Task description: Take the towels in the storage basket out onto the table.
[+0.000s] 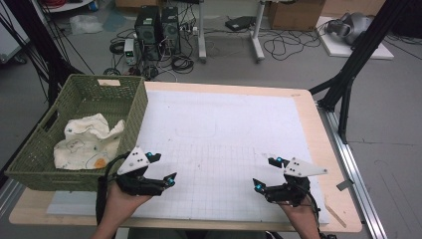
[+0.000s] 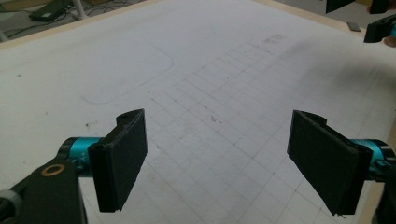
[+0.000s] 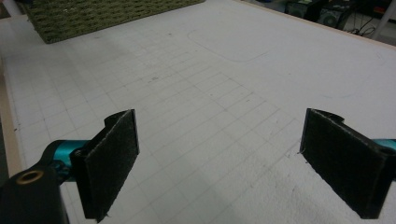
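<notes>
Held left gripper and right gripper low over the bench. Kept both jaws wide apart, gripping nothing. Left cloth in basket.

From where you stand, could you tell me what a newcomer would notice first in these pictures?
Probably the green woven basket at the table's left edge, with a crumpled cream cloth lying inside it. Next come the left gripper and right gripper, both open and holding nothing, held low over the white gridded mat near the table's front edge.

The white gridded mat lies bare between both grippers, while the green woven basket blocks its left edge.
</notes>
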`<state>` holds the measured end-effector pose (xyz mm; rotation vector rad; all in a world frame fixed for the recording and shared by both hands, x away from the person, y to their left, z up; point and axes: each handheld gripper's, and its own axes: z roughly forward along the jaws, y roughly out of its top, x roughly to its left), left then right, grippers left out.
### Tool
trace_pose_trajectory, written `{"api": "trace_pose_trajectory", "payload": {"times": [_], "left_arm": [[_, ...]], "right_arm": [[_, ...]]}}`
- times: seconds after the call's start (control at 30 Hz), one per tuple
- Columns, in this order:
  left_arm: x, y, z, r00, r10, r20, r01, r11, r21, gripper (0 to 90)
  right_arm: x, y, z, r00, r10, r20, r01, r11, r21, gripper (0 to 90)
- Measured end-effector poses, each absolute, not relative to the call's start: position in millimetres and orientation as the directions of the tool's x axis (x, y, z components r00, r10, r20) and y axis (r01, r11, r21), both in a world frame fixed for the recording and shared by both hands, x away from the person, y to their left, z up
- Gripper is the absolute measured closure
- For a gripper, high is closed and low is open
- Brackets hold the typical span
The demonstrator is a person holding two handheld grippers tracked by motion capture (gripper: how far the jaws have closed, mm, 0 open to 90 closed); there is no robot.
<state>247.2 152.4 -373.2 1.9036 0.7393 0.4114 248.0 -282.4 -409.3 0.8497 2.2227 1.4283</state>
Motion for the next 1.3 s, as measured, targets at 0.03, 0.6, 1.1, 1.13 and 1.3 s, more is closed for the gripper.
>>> {"api": "trace_pose_trajectory", "payload": {"times": [0.03,0.6,1.1,1.13,1.3], "left_arm": [[248.0,153.4,-369.7,0.756,0.652,-0.048,0.312,-0.296,0.903,20.6],[260.5,180.2,-333.0,0.757,0.652,-0.038,0.296,-0.291,0.910,22.5],[271.1,207.7,-313.0,0.738,0.673,-0.049,0.300,-0.262,0.917,23.1],[272.0,209.4,-311.7,0.737,0.674,-0.051,0.302,-0.261,0.917,23.1],[276.3,218.3,-306.5,0.728,0.683,-0.057,0.305,-0.248,0.919,23.2]], "right_arm": [[248.0,-282.1,-409.4,-0.751,0.660,0.022,0.294,0.305,0.906,10.9],[250.0,-281.1,-410.6,-0.756,0.655,0.016,0.294,0.318,0.902,10.9],[250.9,-280.3,-411.6,-0.763,0.646,0.018,0.294,0.322,0.900,10.9],[251.0,-280.5,-411.6,-0.763,0.647,0.016,0.293,0.323,0.900,10.9],[251.5,-280.5,-411.9,-0.764,0.645,0.016,0.293,0.324,0.900,10.9]]}}
